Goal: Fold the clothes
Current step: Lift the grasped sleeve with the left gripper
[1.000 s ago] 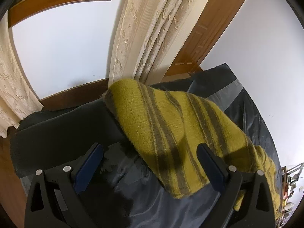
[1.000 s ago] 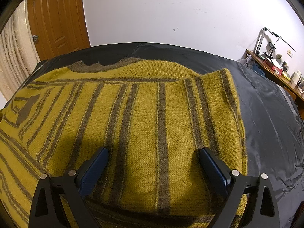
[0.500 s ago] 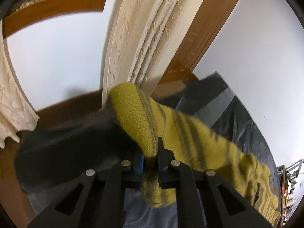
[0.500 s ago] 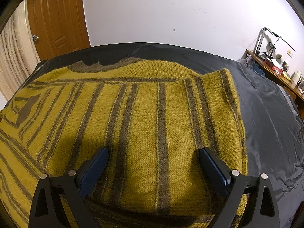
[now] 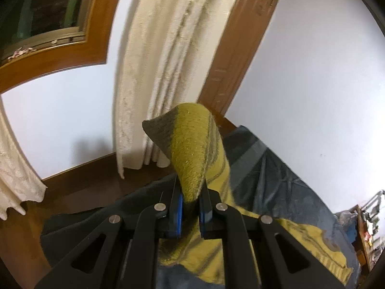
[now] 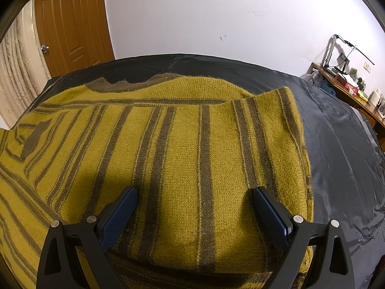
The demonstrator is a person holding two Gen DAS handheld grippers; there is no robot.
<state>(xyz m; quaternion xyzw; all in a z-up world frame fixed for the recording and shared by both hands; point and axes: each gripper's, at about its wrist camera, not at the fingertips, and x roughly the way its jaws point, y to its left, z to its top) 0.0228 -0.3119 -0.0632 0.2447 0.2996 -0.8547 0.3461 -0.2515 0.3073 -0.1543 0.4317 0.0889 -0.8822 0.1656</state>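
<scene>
A mustard-yellow knitted sweater [image 6: 182, 154] with grey-brown stripes lies spread over a bed with a dark satin cover [image 6: 341, 149]. One end of the sweater [image 5: 192, 151] stands lifted off the bed, pinched between the blue pads of my left gripper [image 5: 191, 201], which is shut on it. The cloth rises in a cone above the pads and trails down to the right toward the bed. My right gripper [image 6: 195, 201] hangs open just over the flat middle of the sweater, its pads wide apart with a broad stripe between them.
Cream curtains [image 5: 163, 72] and a brown wooden door [image 5: 240, 55] stand past the bed's end, above a wood floor [image 5: 79, 185]. A framed window [image 5: 48, 24] is at the upper left. A cluttered desk [image 6: 349, 82] lines the right wall.
My left gripper went from open over the sweater's edge to shut on it, then rose, pulling that end up off the bed. The right gripper has stayed still.
</scene>
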